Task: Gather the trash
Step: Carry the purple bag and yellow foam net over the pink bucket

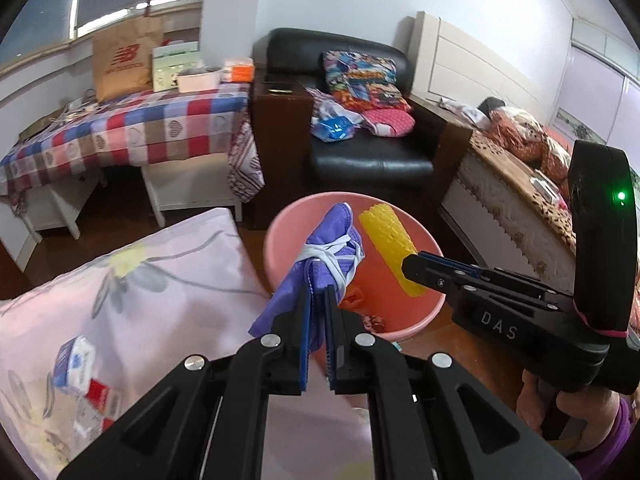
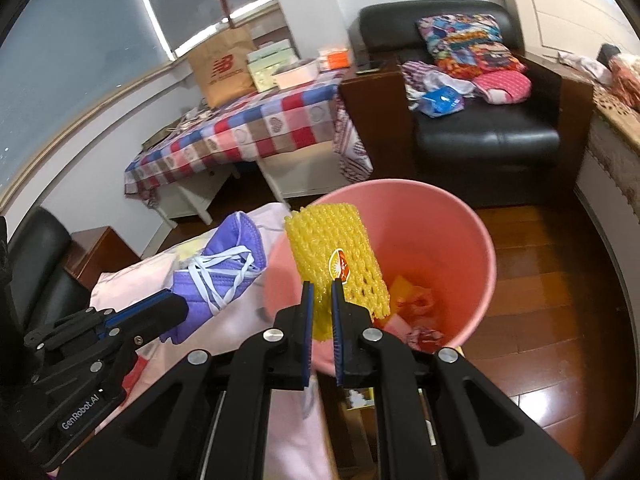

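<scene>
My left gripper [image 1: 319, 290] is shut on a purple face mask [image 1: 326, 248] with white straps and holds it over the near rim of the pink bin [image 1: 280, 224]. My right gripper [image 2: 322, 285] is shut on a yellow foam fruit net [image 2: 334, 256] and holds it above the pink bin [image 2: 440, 216]. The net also shows in the left wrist view [image 1: 390, 246], and the mask in the right wrist view [image 2: 224, 264]. The bin holds orange and red scraps [image 2: 416, 308].
A floral cloth [image 1: 132, 288] covers the surface at left, with small packets [image 1: 86, 376] on it. Behind stand a checked table [image 1: 132, 128], a black armchair [image 1: 372, 160] with cushions, and a bed [image 1: 520, 184] at right. The floor is wood [image 2: 540, 280].
</scene>
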Demonstrator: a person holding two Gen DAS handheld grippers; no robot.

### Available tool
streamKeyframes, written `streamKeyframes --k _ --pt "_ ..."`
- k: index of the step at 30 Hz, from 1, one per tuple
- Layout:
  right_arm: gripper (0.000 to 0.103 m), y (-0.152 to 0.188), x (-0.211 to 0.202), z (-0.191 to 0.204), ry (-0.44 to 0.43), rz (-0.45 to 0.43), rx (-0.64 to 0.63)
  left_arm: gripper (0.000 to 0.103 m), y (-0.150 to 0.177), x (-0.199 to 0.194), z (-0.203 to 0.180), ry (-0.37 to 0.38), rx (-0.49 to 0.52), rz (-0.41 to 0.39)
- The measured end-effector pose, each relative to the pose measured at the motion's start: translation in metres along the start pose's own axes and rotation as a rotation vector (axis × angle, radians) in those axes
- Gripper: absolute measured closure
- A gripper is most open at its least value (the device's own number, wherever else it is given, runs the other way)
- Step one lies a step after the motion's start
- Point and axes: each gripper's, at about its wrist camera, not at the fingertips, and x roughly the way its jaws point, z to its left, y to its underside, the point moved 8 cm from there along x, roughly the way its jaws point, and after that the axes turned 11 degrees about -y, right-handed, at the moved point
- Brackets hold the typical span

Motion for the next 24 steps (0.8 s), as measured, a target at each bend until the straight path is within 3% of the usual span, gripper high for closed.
streamKeyframes --k 11,24 --pt "0.094 0.005 0.018 -0.037 0.021 0.044 0.052 0.097 -0.002 0.054 -0.040 0.037 0.045 0.103" --pt "0.094 0.014 0.038 -0.050 0.048 0.093 0.047 0.097 0.007 0.093 -0.039 0.011 0.045 0.179"
